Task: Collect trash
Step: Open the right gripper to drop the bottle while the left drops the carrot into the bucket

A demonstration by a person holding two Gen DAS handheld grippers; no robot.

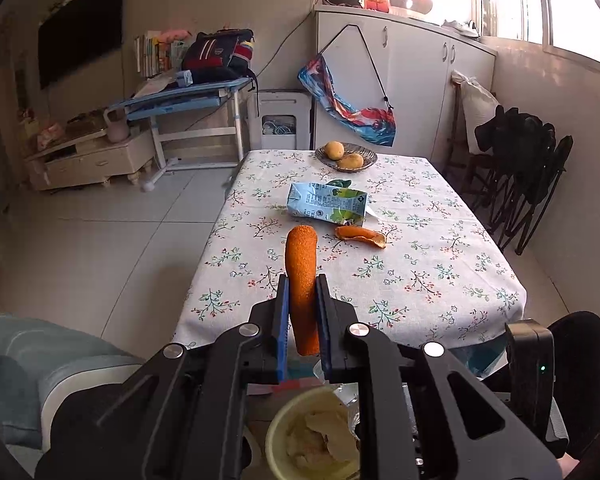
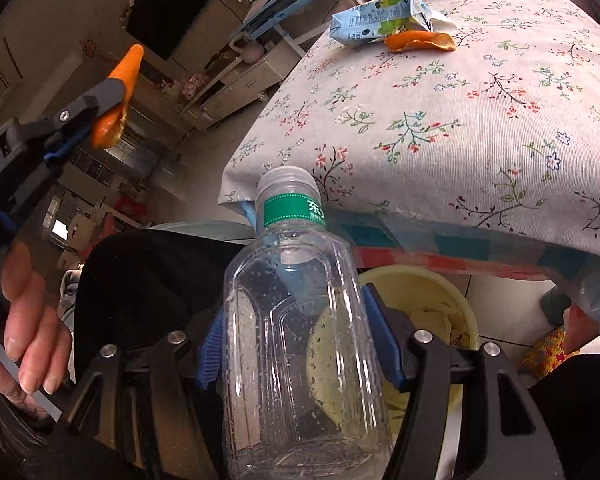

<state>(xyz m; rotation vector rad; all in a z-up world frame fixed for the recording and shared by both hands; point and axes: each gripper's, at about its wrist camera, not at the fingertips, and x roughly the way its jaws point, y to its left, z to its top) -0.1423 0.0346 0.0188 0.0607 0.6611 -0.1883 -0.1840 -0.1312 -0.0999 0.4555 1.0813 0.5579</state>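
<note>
A long strip of orange peel (image 1: 302, 284) is clamped between the nearly closed jaws of the left gripper (image 1: 302, 280), near the table (image 1: 440, 280) edge. A clear plastic bottle (image 2: 300, 320) is gripped by the half-open right gripper (image 2: 300, 344), below the table edge. The yellow bin (image 2: 428, 292) under the table is partly hidden by both grippers. A crushed carton (image 1: 326, 203) and another peel (image 1: 360, 236) are seen mid-table, with free cloth around them.

We note two matching tools. The left hand-held gripper (image 1: 303, 304) has matte black angular linkage arms, round silver screw heads and blue pads on its fingers (image 1: 283, 320); white lettering marks its body. The right hand-held gripper (image 2: 300, 344) matches: black frame, silver screws, blue ribbed pads.
</note>
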